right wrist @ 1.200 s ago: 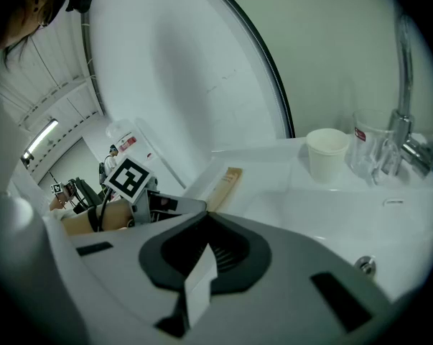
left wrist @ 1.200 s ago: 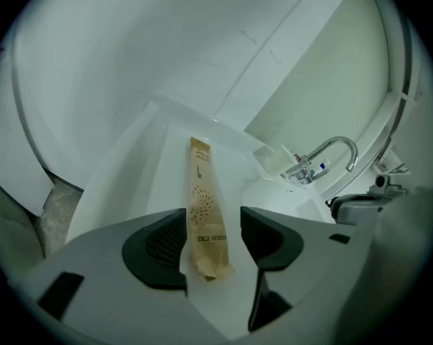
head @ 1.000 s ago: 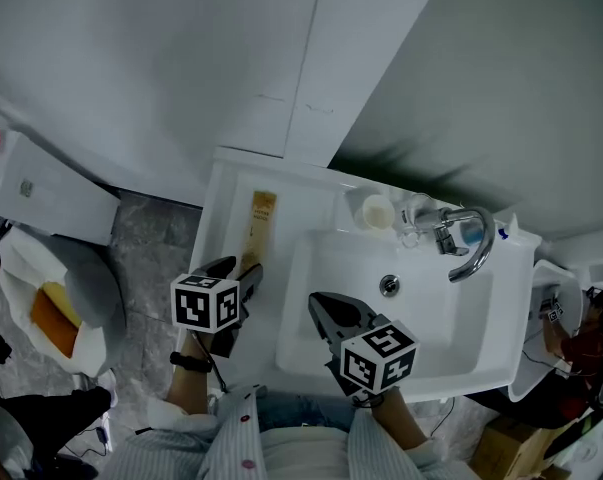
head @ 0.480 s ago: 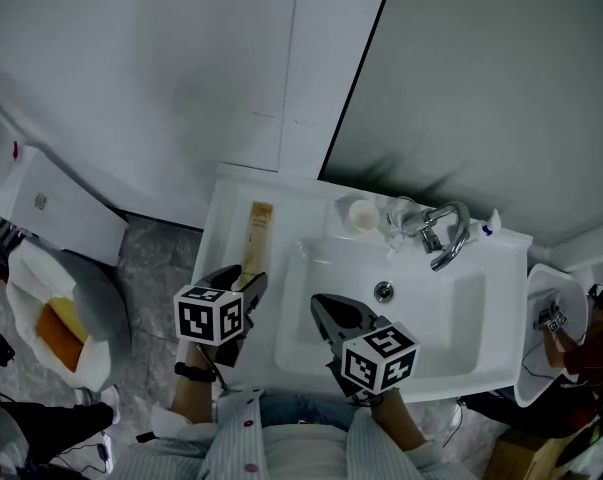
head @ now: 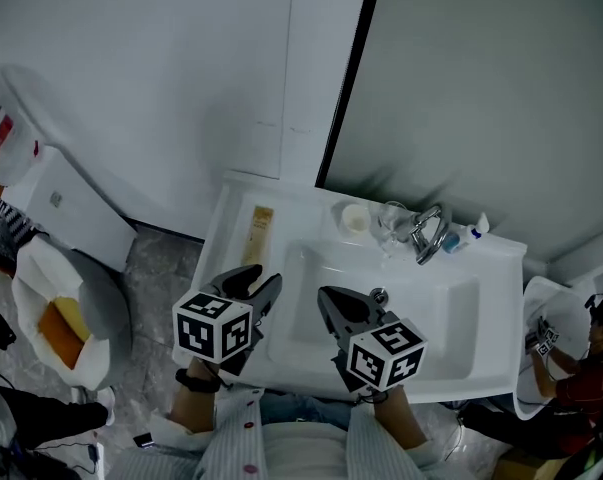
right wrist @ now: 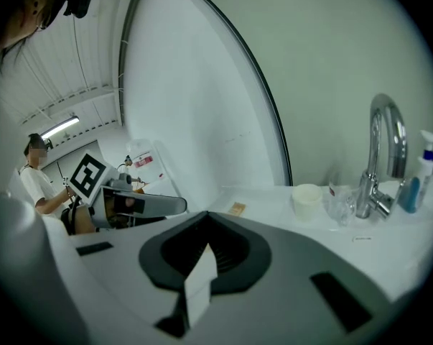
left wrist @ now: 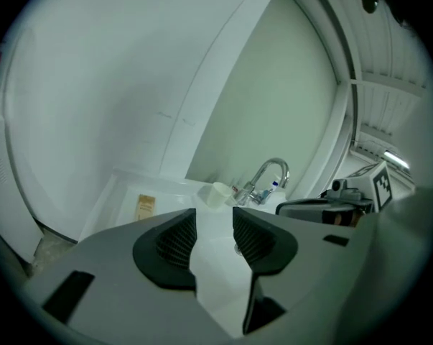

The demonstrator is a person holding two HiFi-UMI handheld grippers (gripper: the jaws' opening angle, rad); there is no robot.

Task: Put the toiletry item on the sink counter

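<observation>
– So, where is the packet [head: 261,233]?
– Flat on the white counter [head: 227,200], left of the basin [head: 433,320], with its long side pointing toward the wall. Neither gripper touches it.
– And the left gripper [head: 259,281]?
– It hovers over the counter's front left edge, just short of the packet. Its jaws are apart and closing, with nothing between the ribbed pads [left wrist: 178,241].
– The right gripper [head: 331,298]?
– Over the front of the basin, jaws drawn almost together and holding nothing.
– What else is there?
– A pale cup [head: 355,218], a clear glass [head: 389,223] and a chrome tap [head: 428,233] in a row along the back of the counter.
</observation>
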